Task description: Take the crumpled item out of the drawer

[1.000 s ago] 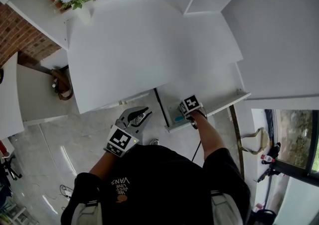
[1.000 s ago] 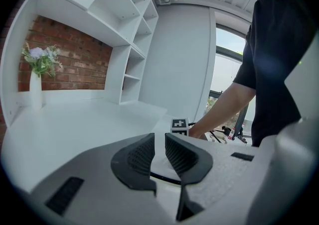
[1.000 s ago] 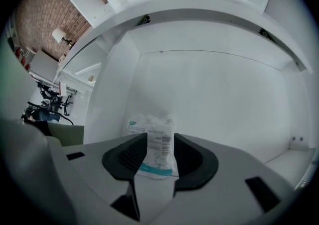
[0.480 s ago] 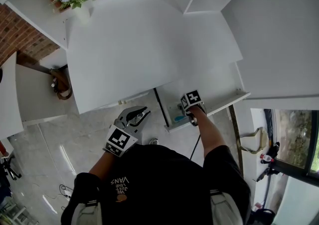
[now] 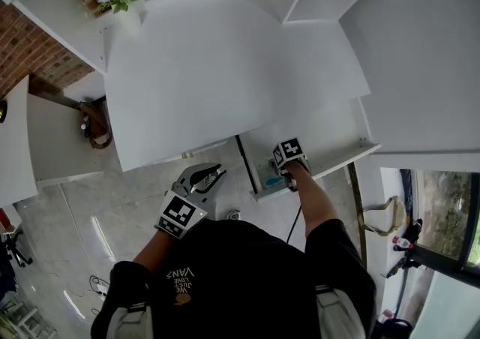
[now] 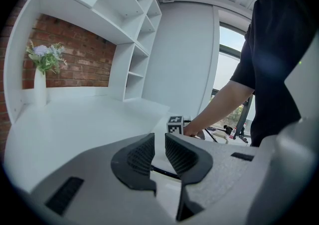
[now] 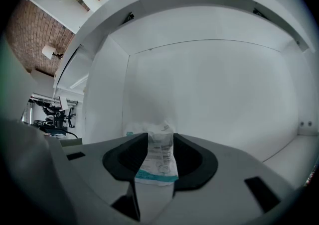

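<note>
The right gripper (image 7: 160, 139), pointed steeply down, is reached into the open white drawer (image 5: 330, 135) beneath the white desk top (image 5: 210, 67). A crumpled white plastic packet with a teal band and small print (image 7: 160, 162) is pinched between its two dark ribbed pads (image 7: 130, 157). The jaws have just been closing, and the packet fills the gap from one pad to the other. Behind the jaws only the plain white back wall of the drawer is seen. The left gripper (image 6: 159, 140) is held outside the drawer, on the side away from the right gripper, over the pale tiled floor (image 5: 97, 210). Its jaws are kept narrowly apart, with nothing gripped between them.
</note>
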Demonstrator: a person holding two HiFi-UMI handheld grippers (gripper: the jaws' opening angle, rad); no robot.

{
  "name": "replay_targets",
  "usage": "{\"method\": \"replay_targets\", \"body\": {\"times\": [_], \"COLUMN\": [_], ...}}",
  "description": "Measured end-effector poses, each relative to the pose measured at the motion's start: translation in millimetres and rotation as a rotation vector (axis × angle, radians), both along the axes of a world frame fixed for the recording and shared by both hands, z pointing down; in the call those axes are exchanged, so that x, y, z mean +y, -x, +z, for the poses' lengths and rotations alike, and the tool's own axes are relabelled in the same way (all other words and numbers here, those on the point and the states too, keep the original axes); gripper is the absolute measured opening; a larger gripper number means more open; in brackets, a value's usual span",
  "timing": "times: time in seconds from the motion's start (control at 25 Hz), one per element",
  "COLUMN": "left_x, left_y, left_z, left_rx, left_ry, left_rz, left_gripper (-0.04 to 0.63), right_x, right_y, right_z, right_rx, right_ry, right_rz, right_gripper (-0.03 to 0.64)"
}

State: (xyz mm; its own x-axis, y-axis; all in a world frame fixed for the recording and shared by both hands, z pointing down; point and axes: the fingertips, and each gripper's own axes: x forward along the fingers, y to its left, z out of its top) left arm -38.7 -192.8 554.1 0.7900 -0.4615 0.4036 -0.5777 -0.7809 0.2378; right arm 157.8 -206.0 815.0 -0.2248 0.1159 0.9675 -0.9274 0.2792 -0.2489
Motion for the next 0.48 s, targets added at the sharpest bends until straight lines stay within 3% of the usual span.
{"method": "replay_targets", "body": {"times": [0.48], "left_x": [0], "left_y": [1], "left_z": [-2], "left_rx": [-0.017], "left_ry": [-0.004], "left_rz": [0.013], "left_gripper": [0.046], "right_x": [8], "right_y": [3], "right_z": [12], "right_rx": [0.021], "right_ry": [0.023], "right_rz": [-0.004], "right_gripper": [0.155]}}
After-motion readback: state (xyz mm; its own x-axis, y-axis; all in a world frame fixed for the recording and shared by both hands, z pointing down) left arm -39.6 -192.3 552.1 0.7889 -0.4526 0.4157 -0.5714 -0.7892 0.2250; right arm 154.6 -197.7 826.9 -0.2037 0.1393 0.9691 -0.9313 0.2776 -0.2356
